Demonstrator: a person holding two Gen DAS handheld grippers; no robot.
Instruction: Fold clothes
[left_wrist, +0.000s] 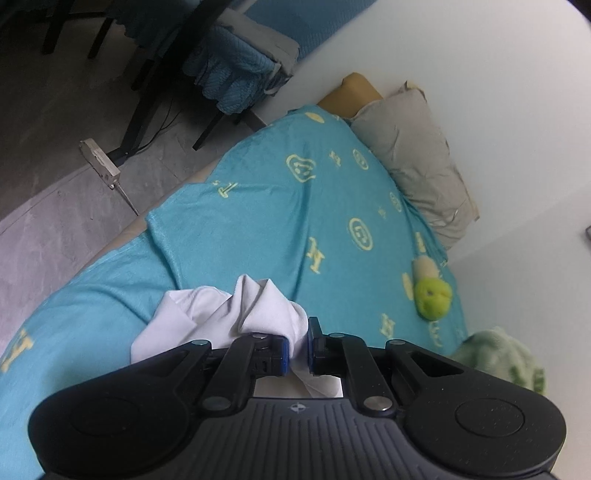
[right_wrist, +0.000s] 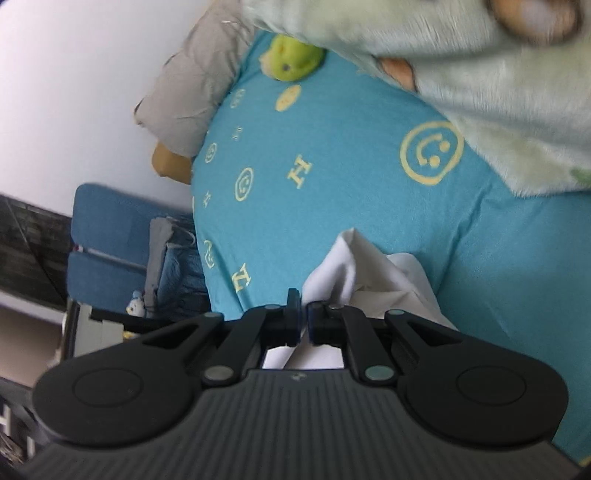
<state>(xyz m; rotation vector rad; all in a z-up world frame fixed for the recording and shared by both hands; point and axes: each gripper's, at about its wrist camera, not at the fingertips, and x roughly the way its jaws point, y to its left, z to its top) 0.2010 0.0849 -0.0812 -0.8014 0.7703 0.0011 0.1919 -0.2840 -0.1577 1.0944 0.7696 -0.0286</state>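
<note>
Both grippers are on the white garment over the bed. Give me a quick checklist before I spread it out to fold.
1. Left gripper clamped on the white garment: ok, cloth sits between the pads.
2. Right gripper clamped on it: ok, cloth passes through the nearly shut jaws.
3. Garment free of tangles: not ok, it is bunched.
4. Blue blanket flat enough: ok, only soft ridges.
5. Green plush toy out of the way: ok, near the pillow.
6. Which garment edges are held: cannot tell.
</note>
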